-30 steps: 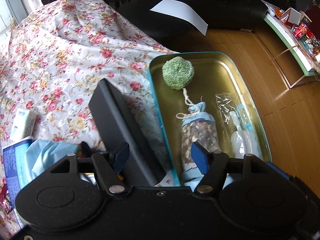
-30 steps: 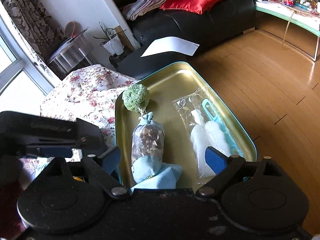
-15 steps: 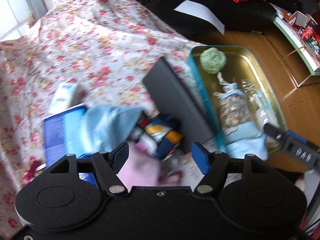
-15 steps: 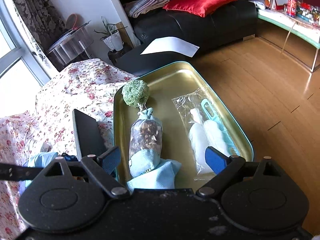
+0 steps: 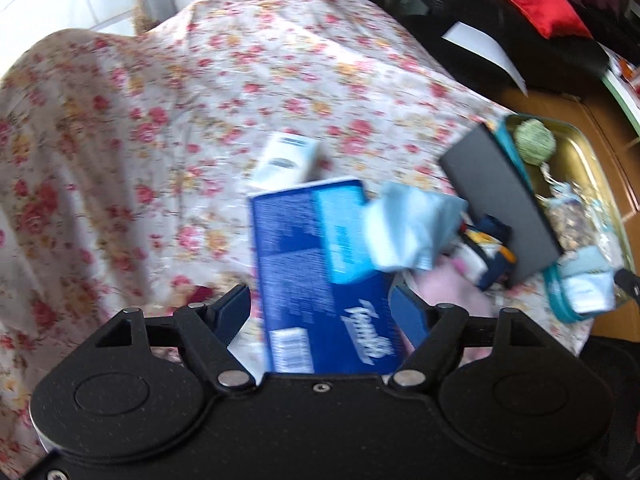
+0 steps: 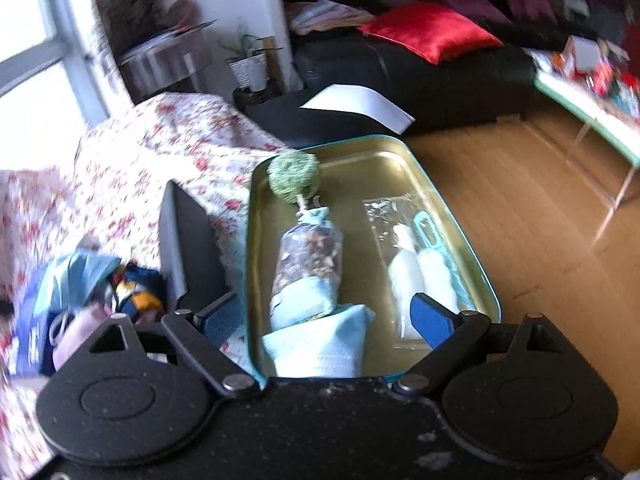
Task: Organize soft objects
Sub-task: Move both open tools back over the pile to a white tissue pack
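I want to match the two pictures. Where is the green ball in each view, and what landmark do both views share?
Left wrist view: the green ball is at the far right, at the far end of the gold tray.
Right wrist view: the green ball is just left of centre, at the far end of the tray.
Shared landmark: the red cushion on the dark sofa.

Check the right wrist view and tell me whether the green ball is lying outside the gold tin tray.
No. The round green woven ball lies inside the gold metal tray, at its far end.
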Demonstrator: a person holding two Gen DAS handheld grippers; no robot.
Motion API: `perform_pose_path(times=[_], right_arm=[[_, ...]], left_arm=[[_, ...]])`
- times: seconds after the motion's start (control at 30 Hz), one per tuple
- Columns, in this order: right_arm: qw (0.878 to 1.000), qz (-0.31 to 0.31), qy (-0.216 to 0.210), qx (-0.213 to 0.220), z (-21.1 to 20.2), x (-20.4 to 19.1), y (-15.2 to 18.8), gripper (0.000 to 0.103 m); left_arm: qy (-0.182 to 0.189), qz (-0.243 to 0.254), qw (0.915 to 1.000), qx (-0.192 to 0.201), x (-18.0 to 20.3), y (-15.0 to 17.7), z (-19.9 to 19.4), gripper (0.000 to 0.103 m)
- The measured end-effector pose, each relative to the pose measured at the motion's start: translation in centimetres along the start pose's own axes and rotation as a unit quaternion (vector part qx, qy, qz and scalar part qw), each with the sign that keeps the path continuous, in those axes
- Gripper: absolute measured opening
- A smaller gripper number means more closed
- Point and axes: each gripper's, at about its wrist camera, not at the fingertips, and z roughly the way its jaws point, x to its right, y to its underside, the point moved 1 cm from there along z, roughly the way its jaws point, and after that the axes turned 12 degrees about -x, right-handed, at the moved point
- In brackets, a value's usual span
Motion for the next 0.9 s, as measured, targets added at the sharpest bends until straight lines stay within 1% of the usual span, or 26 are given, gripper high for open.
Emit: perform_pose_path(times=[0.1,0.17,0.23,0.4,0.6,0.7,0.77,0.9], right_arm=[[0.998,-0.053,0.016,0.007,-0.5,-2.2,0.9,0.092],[0.996,-0.083,0.018,0.007,-0.7,-3.7,1.5,0.092],[0.994,-0.105,0.013,0.002,-1.0,-5.0,2.1,0.092],[0.988,-0.154,-0.016,-0.010,-2.0,-8.3,4.2,0.092],[0.977,-0.201,-0.054,-0.036,-1.9,-12.5,6.5,0.092],[0.971,-0.222,-0.073,-0.047,-1.7,-14.6,7.5,0.092],[0.967,-0.234,-0.084,-0.053,-1.5,-15.7,7.9,0.092],[0.960,-0.257,-0.093,-0.058,-1.1,-17.5,8.8,0.092]], left_arm=[[-0.007,-0.013,0.9999,0.009,-2.0,-0.7,0.1,0.073],[-0.011,-0.020,0.9997,0.014,-3.1,-1.0,0.2,0.073],[-0.015,-0.028,0.9994,0.017,-4.2,-1.6,0.4,0.073],[-0.017,-0.039,0.9989,0.021,-6.0,-3.5,1.3,0.073],[-0.030,-0.031,0.9988,0.022,-6.1,-6.1,3.3,0.074],[-0.023,-0.031,0.9990,0.021,-5.9,-7.3,4.3,0.075],[-0.018,-0.031,0.9992,0.020,-5.6,-8.0,4.9,0.077],[-0.013,-0.023,0.9995,0.019,-4.9,-9.5,6.2,0.078]])
